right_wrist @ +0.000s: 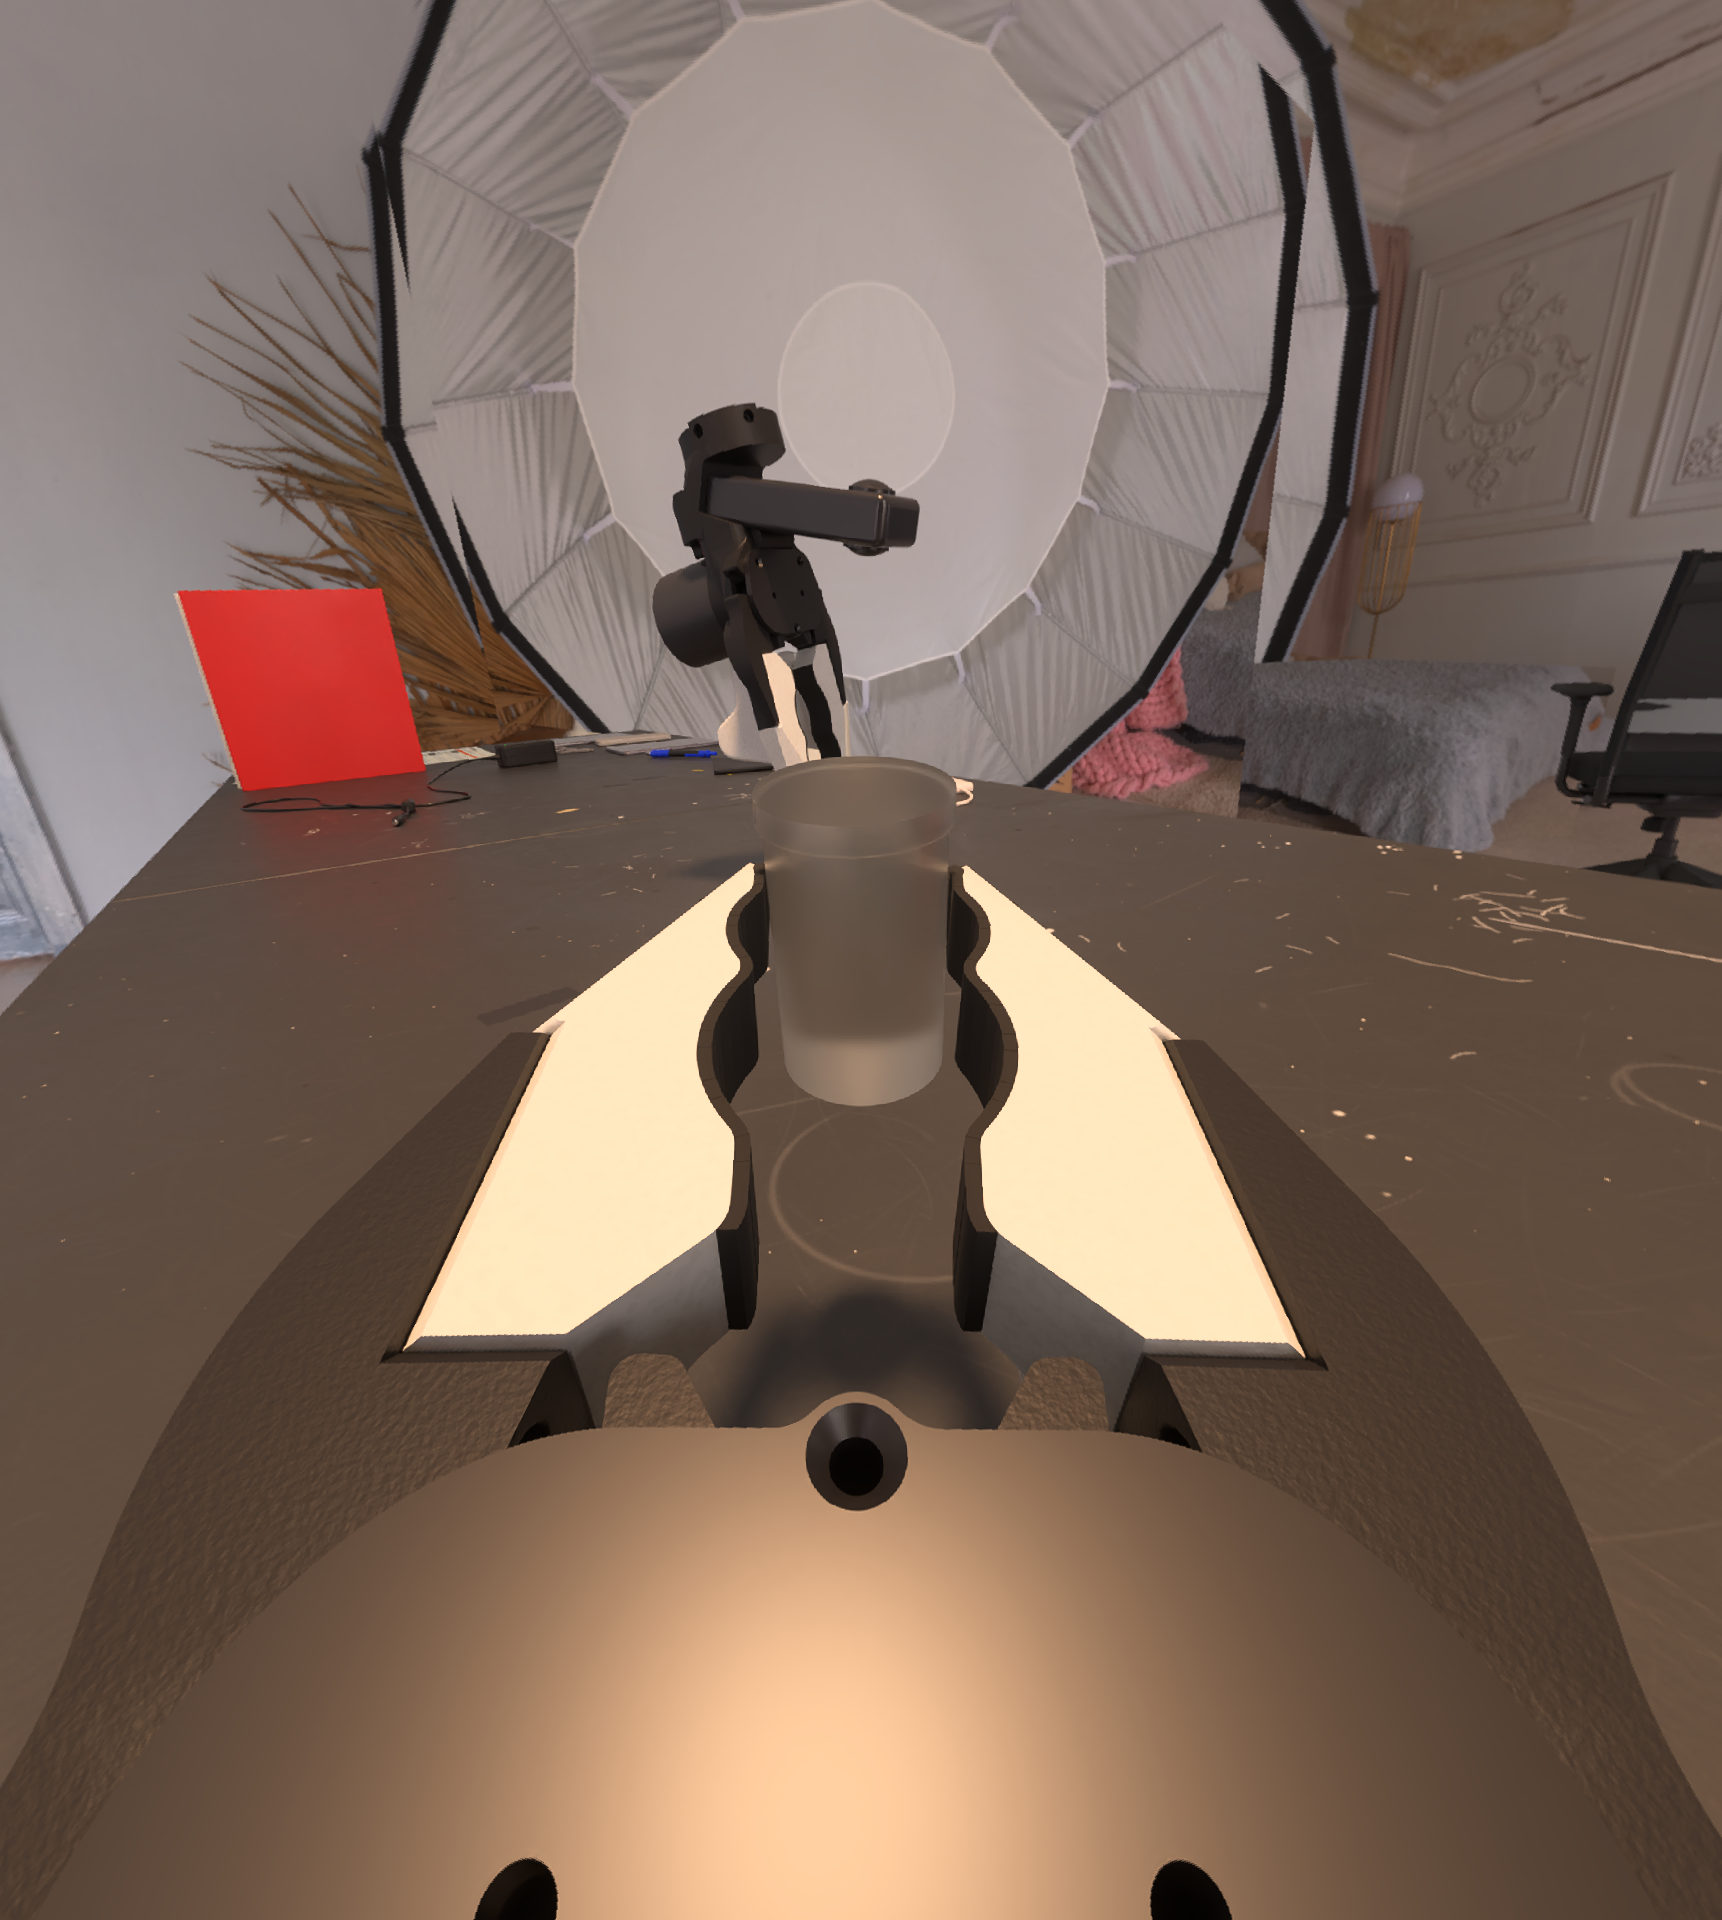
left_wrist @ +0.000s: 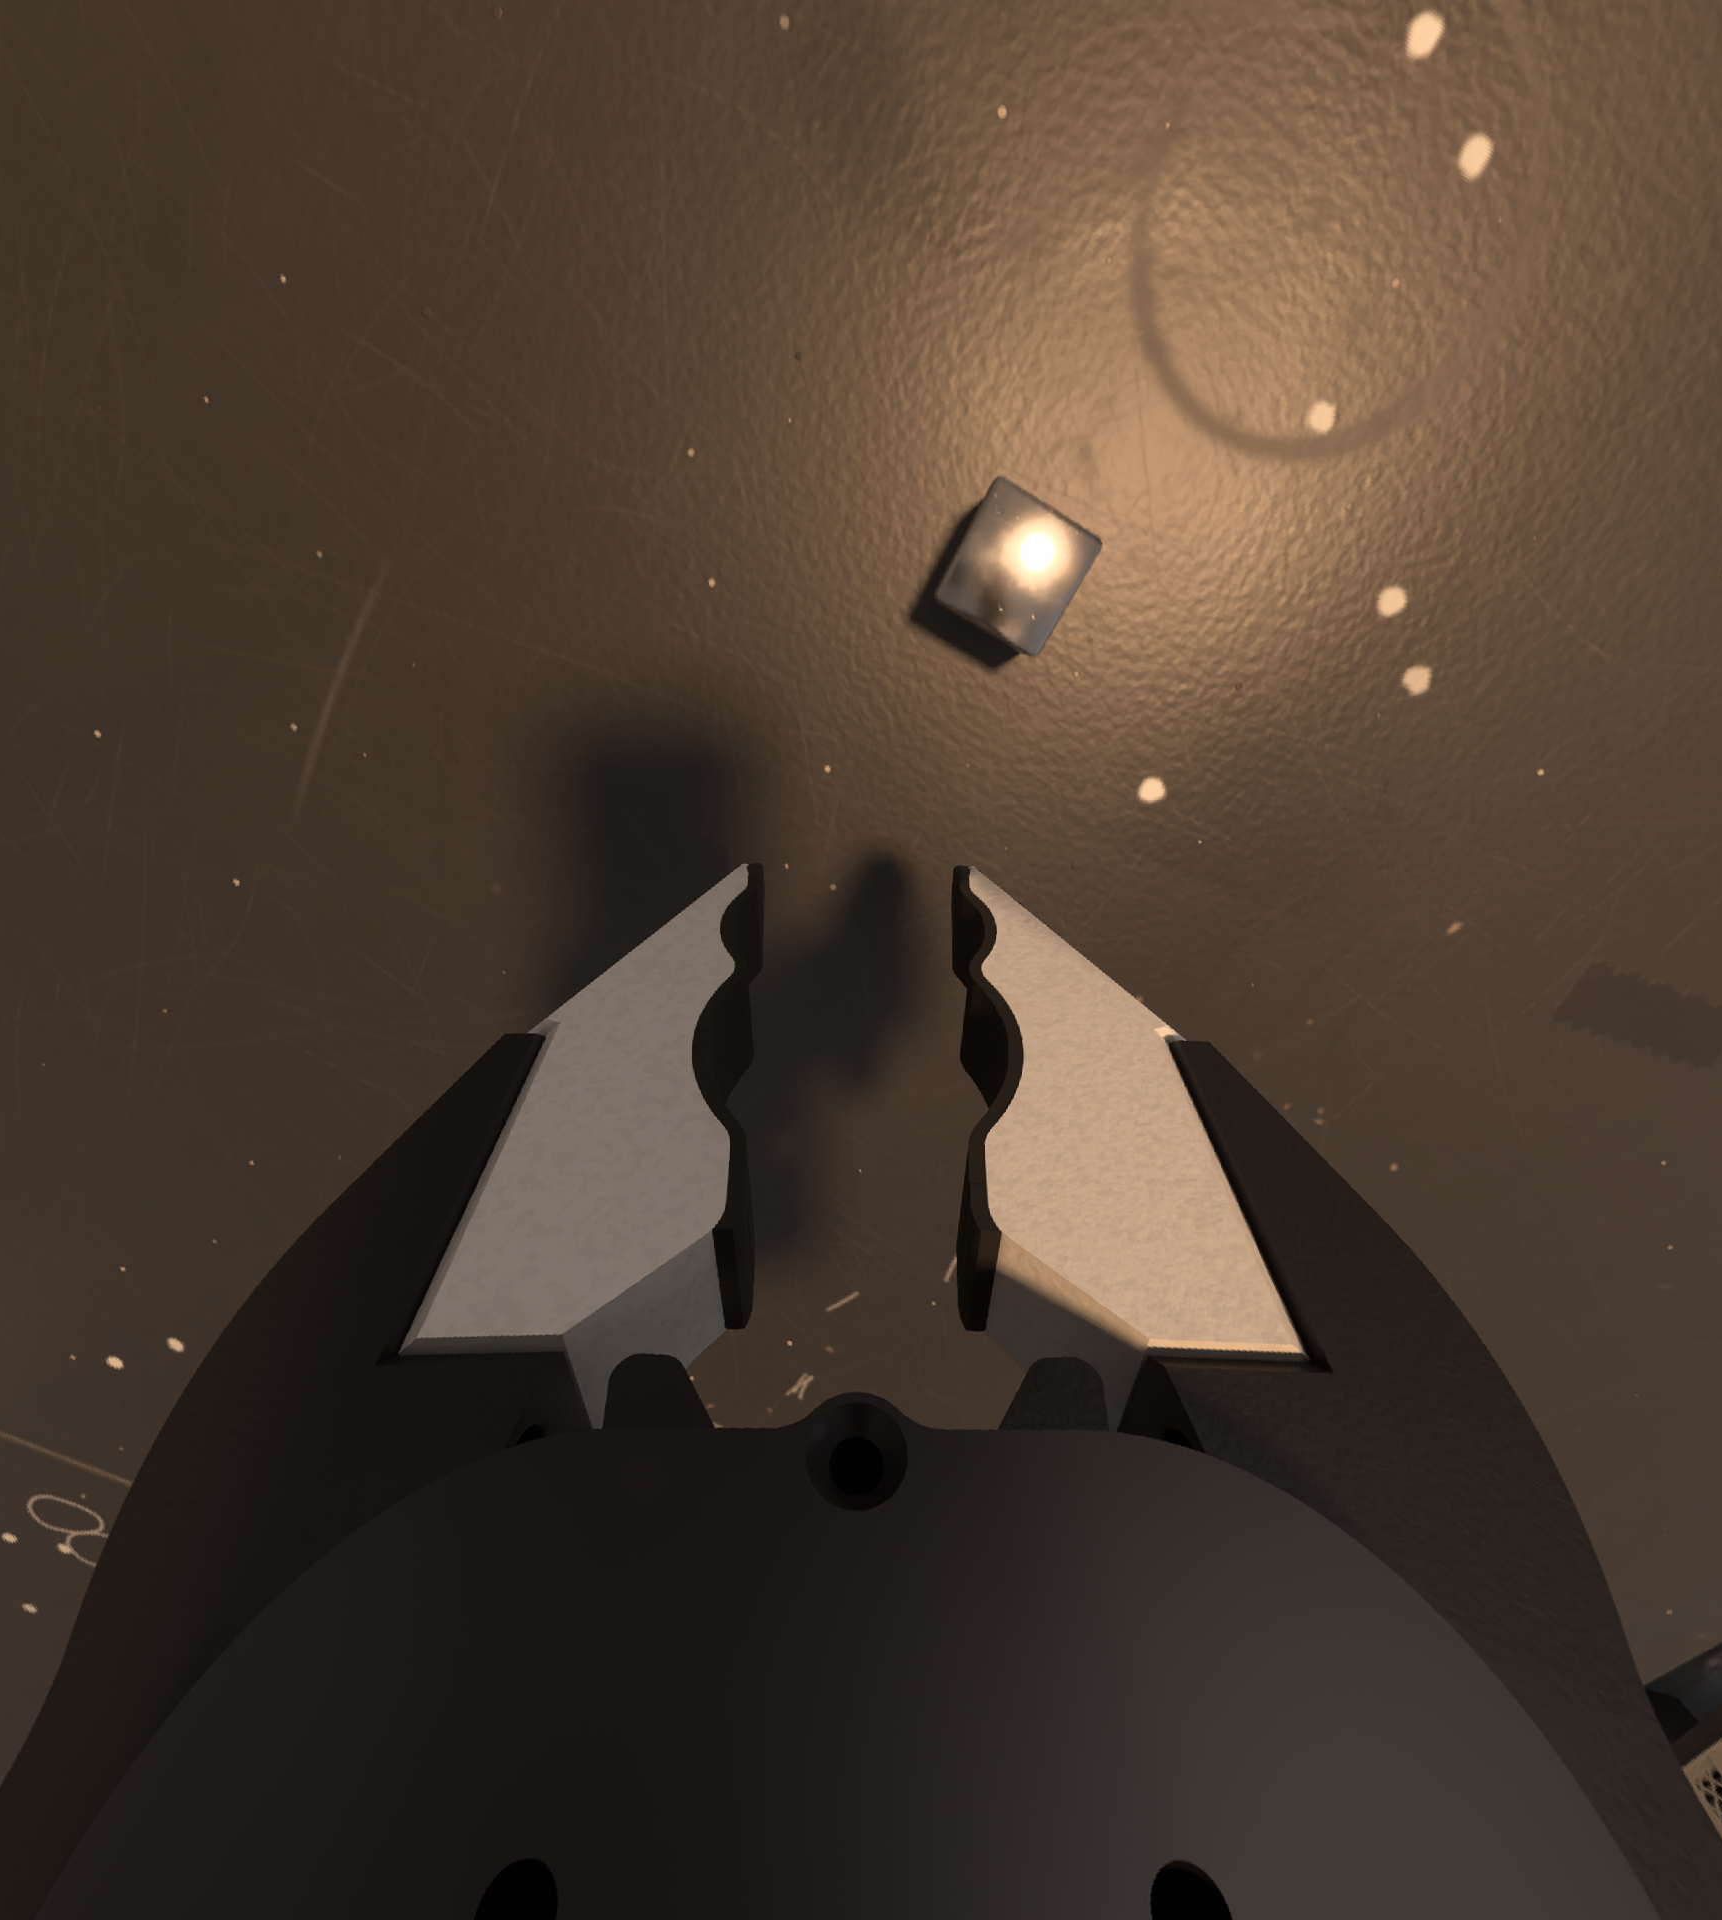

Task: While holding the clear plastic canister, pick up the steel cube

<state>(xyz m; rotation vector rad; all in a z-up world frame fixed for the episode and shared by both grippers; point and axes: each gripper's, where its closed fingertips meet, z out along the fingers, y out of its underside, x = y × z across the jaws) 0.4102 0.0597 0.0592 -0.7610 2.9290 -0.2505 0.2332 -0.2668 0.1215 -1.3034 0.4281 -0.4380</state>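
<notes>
My right gripper clamps the clear canister between its fingertips; my left gripper hangs spread, steel cube ahead, slightly right.

The left wrist view is taken from above, facing almost straight down along the left gripper onto the dark tabletop, from some height. The right wrist view is set low and close to the same tabletop, facing level across it toward a large white softbox. The tabletop is shared by both views, and the left gripper is seen farther off in the right wrist view.
</notes>
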